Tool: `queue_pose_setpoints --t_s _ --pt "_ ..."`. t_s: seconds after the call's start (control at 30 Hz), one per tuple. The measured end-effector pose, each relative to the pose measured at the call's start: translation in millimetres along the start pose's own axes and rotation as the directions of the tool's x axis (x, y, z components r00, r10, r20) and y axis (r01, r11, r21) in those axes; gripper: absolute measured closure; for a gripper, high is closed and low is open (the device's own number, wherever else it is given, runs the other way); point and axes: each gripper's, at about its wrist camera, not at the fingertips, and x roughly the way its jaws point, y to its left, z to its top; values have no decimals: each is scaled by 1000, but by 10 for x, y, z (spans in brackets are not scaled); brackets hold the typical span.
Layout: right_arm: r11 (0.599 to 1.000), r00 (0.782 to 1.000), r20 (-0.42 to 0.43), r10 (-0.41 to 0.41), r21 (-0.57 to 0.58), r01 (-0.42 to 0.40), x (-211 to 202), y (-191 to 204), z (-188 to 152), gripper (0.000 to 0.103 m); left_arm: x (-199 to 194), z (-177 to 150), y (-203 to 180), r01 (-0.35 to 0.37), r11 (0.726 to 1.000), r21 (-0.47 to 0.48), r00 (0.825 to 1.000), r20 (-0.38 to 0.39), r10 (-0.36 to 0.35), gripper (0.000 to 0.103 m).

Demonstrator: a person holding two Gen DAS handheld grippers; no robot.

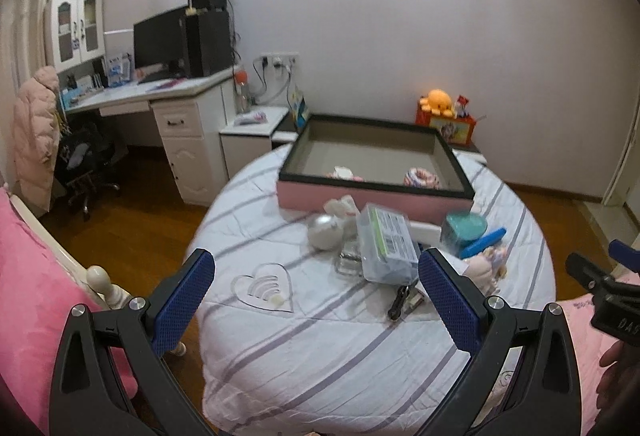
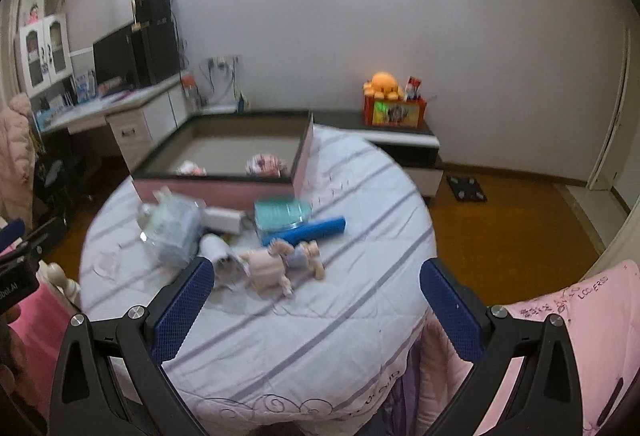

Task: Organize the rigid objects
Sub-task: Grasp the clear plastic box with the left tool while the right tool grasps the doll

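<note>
Progress is judged early: two small items are seen in the pink open-top box (image 1: 372, 198), frame centre; the clear plastic case (image 1: 386, 244), teal round tin (image 1: 464, 228) and blue tube (image 2: 306, 230) are left outside; the left gripper (image 1: 316, 292) and right gripper (image 2: 316, 300) are held spread, empty.

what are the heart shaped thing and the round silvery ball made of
Heart cutout: looks like clear acrylic, glossy; the striped bedcover shows through it. Silvery ball: smooth with a pearly sheen and soft highlight, likely plastic or coated metal; cannot tell which.

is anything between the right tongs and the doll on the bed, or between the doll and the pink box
Nothing visible lies between the open right tongs and the doll. Between the doll and the pink box, the blue tube and teal round tin lie on the quilt, so lift over them.
</note>
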Motion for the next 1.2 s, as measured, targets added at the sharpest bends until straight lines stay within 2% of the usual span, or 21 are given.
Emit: queue_pose_setpoints --t_s 0.43,0.9,1.0,1.07,1.1,1.13,1.17,1.2 --pt "997 982 -179 55 -36 -62 909 47 -114 0 760 -48 -357 22 1000 4 993 -117 -21 0" --pt "984 957 -241 162 -39 -177 1441 132 -93 0 1471 -137 -601 8 1000 18 971 -241 -4 0" --pt "982 952 -252 170 -38 -186 1523 156 -124 1 1578 -188 -521 53 998 -35 961 -268 -60 5" --pt "978 953 -238 187 -42 -202 1517 150 -133 10 1595 -203 -486 75 996 -53 958 -272 -87 19" --pt "977 953 -235 191 -49 -208 1504 157 -128 18 1590 -198 -477 68 997 -48 960 -268 -79 22" --pt "975 952 -236 195 -57 -214 1495 170 -122 23 1584 -201 -473 68 997 -46 961 -267 -77 29" --pt "975 953 -236 191 -65 -212 1479 180 -117 23 1591 -202 -454 76 996 -48 959 -271 -86 38" --pt "975 952 -236 195 -62 -215 1474 176 -116 23 1592 -202 -431 83 995 -54 957 -273 -95 41"
